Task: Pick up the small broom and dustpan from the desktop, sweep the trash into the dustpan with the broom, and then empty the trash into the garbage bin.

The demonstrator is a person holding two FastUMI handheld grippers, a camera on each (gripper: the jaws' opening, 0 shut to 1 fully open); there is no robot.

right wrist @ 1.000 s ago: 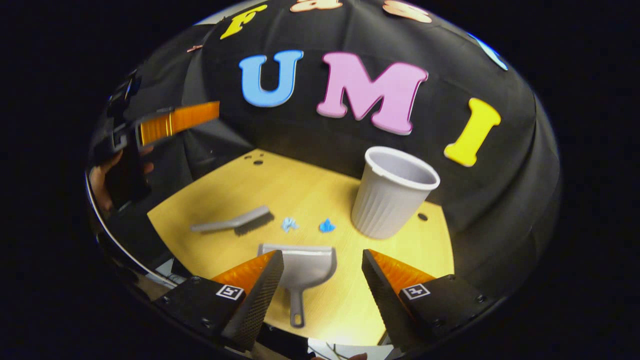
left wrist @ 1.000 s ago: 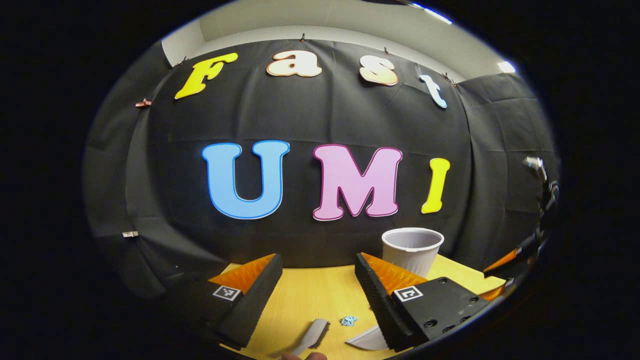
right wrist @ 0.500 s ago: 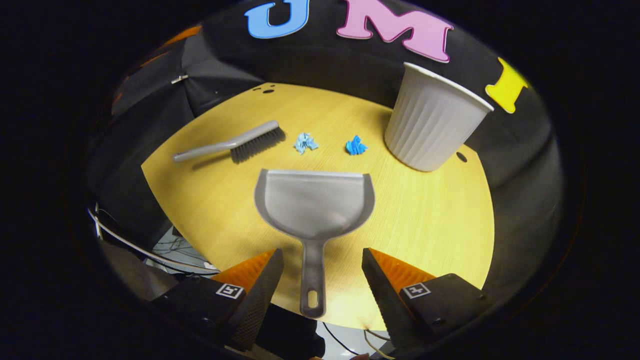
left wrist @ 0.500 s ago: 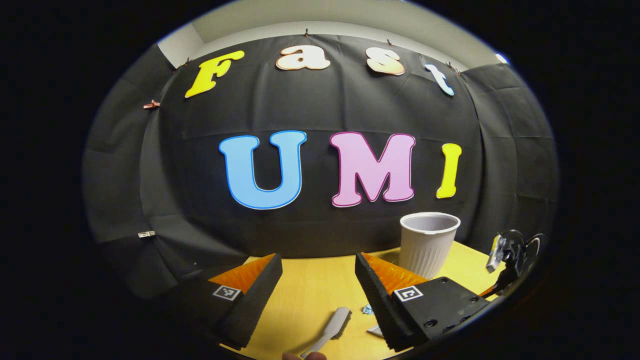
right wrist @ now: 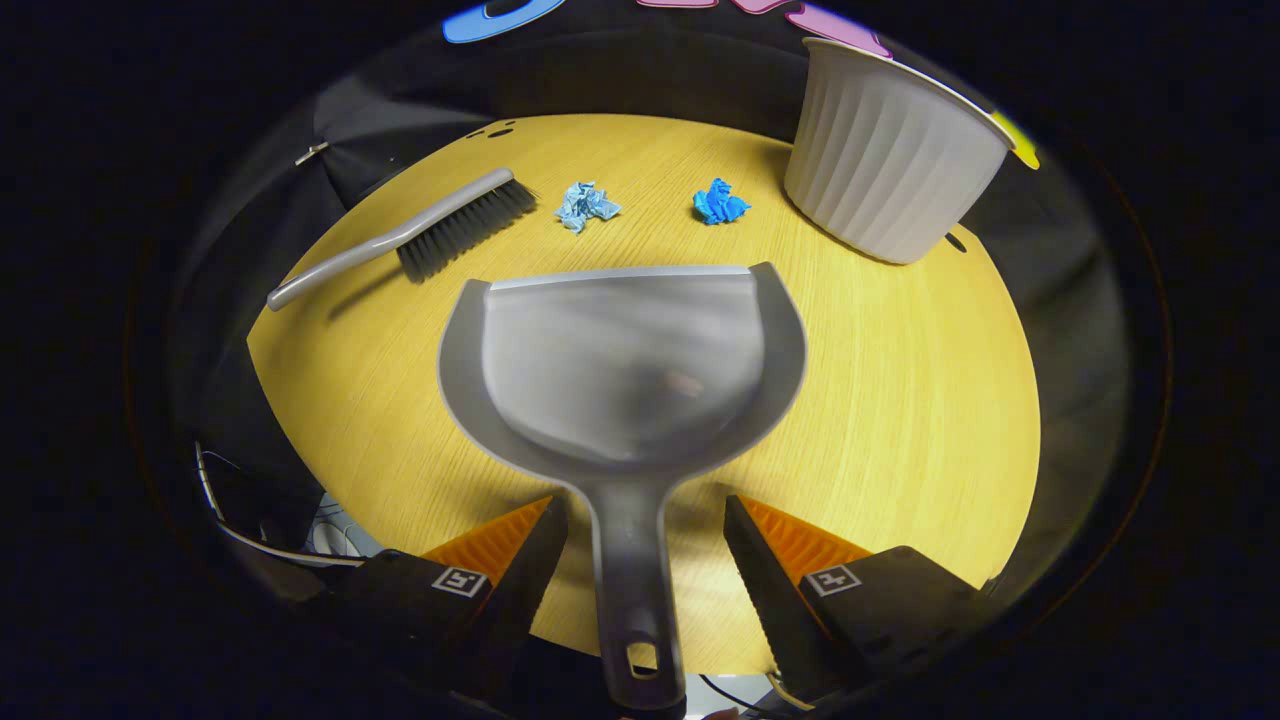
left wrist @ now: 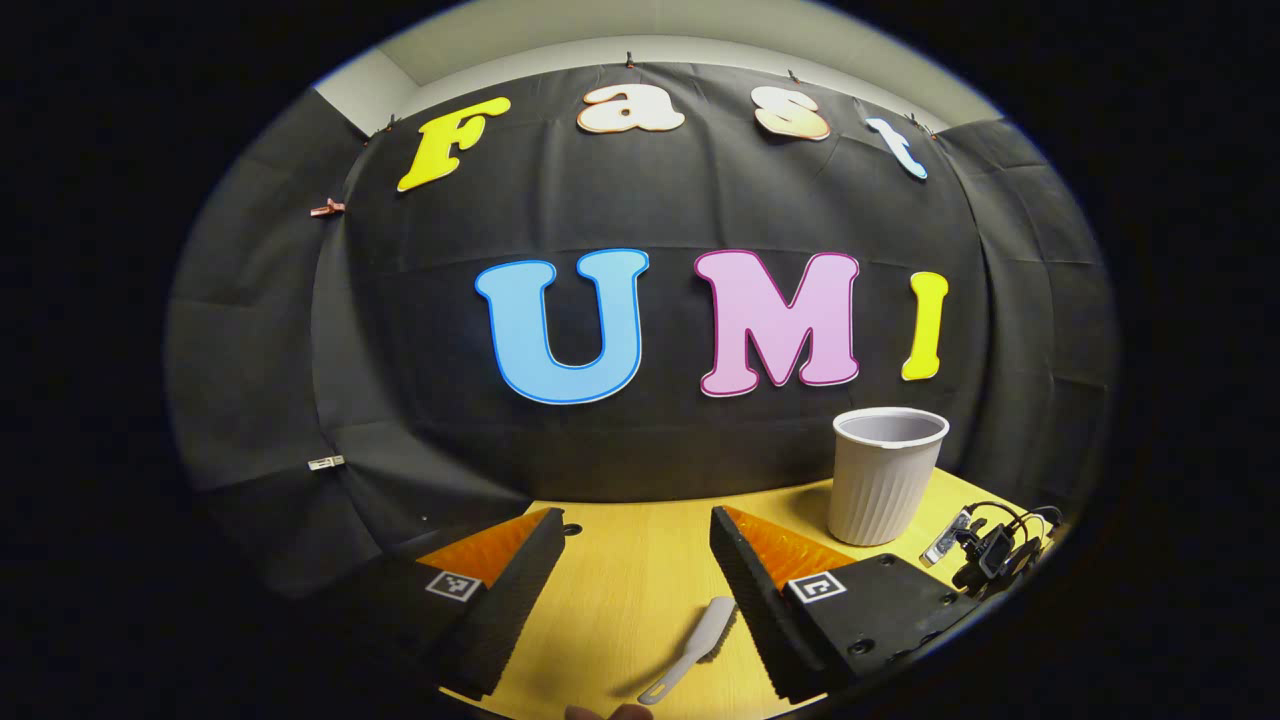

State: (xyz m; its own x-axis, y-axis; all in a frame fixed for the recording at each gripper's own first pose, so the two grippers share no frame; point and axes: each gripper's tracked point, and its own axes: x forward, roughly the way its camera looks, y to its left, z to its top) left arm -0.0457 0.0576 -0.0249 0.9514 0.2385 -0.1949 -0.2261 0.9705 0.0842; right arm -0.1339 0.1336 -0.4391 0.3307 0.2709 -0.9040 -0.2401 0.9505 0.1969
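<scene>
In the right gripper view, a grey dustpan (right wrist: 625, 370) lies flat on the yellow desktop (right wrist: 900, 400). Its handle (right wrist: 632, 590) runs between the fingers of my right gripper (right wrist: 645, 560), which is open and straddles it without touching. A grey broom (right wrist: 420, 235) with dark bristles lies at the far left. Two crumpled blue paper scraps (right wrist: 587, 204) (right wrist: 719, 203) sit beyond the pan's lip. A white ribbed bin (right wrist: 888, 165) stands at the back right. In the left gripper view, my left gripper (left wrist: 635, 580) is open above the table, with the broom (left wrist: 695, 645) low between its fingers.
In the left gripper view, the bin (left wrist: 883, 475) stands at the right, with the other gripper's cabled body (left wrist: 985, 550) beside it. Cable holes (right wrist: 497, 130) mark the far table edge. Wires hang below the table's near left edge (right wrist: 290, 510).
My right gripper has dropped and moved forward over the dustpan, so the handle now lies between its fingers. My left gripper has swung left, with the broom sliding toward its centre.
</scene>
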